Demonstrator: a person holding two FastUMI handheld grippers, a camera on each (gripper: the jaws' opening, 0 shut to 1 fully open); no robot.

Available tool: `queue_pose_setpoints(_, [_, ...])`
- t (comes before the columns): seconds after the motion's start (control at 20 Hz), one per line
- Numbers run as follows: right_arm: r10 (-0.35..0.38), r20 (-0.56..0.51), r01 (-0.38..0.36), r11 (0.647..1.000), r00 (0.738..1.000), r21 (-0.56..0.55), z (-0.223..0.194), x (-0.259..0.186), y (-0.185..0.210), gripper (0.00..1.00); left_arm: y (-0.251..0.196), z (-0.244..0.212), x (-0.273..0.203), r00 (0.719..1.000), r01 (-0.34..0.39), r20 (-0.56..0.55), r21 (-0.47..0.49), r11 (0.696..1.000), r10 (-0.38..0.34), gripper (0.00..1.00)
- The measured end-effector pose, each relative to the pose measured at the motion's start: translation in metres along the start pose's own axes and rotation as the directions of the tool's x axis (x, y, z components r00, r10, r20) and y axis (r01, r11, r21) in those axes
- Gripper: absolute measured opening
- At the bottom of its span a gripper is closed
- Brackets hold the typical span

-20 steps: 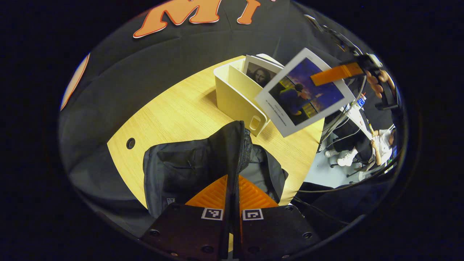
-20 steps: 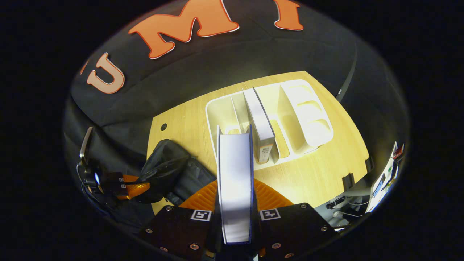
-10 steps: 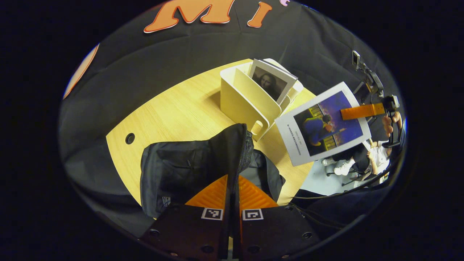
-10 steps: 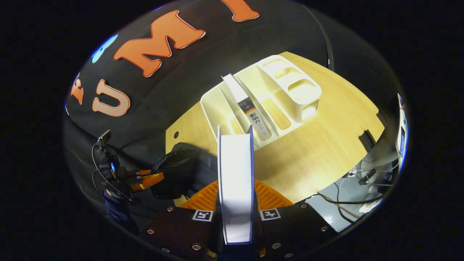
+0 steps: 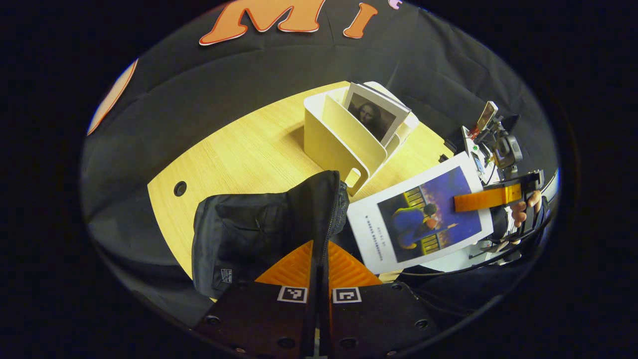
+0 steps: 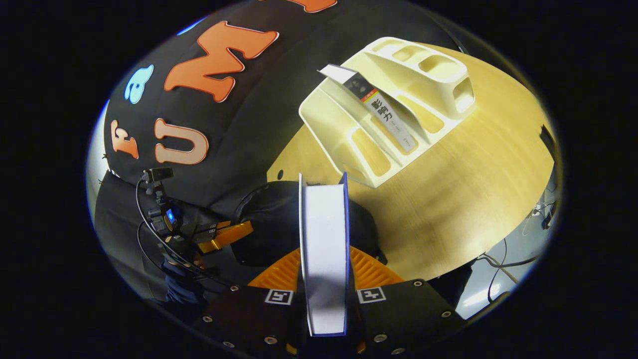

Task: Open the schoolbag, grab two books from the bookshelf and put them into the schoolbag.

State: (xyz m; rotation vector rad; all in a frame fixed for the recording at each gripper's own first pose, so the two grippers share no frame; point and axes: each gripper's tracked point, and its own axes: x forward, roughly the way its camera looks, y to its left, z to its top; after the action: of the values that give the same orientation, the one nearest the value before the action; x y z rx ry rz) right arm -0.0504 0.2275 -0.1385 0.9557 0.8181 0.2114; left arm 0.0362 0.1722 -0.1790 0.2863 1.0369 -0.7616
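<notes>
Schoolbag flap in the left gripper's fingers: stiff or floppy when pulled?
Likely floppy: the schoolbag is soft fabric, sagging below the left gripper. Probably light, so the bag may drag on the table. It may slump shut if released.

Two books: one white-bordered book with a blue painted cover point(image 5: 421, 219), one grey-edged book with a dark portrait cover point(image 5: 375, 113). One cream plastic bookshelf with slanted dividers point(image 5: 344, 142), four slots countable in the right gripper view. One black fabric schoolbag with a zipper point(image 5: 259, 232). One round-edged pale wooden table point(image 5: 239, 154), with one small round hole point(image 5: 180, 188) in its top. Two grippers: left gripper point(image 5: 319, 271), right gripper point(image 6: 324, 269). One hand point(image 5: 523, 212) visible at the far gripper in the left gripper view.
</notes>
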Motion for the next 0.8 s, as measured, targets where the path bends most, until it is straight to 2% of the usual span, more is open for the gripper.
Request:
queue_pose_setpoints(0.3, [0.044, -0.037, -0.041, 0.996, 0.998, 0.074, -0.025, 0.062, -0.011, 0.32, -0.003, 0.003, -0.005, 1.0, -0.009, 0.018, -0.014, 1.0, 0.01, 0.05])
queue_pose_setpoints(0.5, [0.128, 0.001, -0.127, 0.986, 0.992, 0.106, -0.024, 0.084, 0.003, 0.32, -0.005, 0.0, -0.01, 0.999, -0.009, 0.032, -0.028, 1.0, 0.01, 0.04])
queue_pose_setpoints(0.8, [0.174, 0.01, -0.174, 0.979, 0.985, 0.108, -0.027, 0.111, 0.024, 0.32, -0.006, 0.001, -0.012, 0.999, -0.006, 0.048, -0.056, 0.998, 0.009, 0.05])
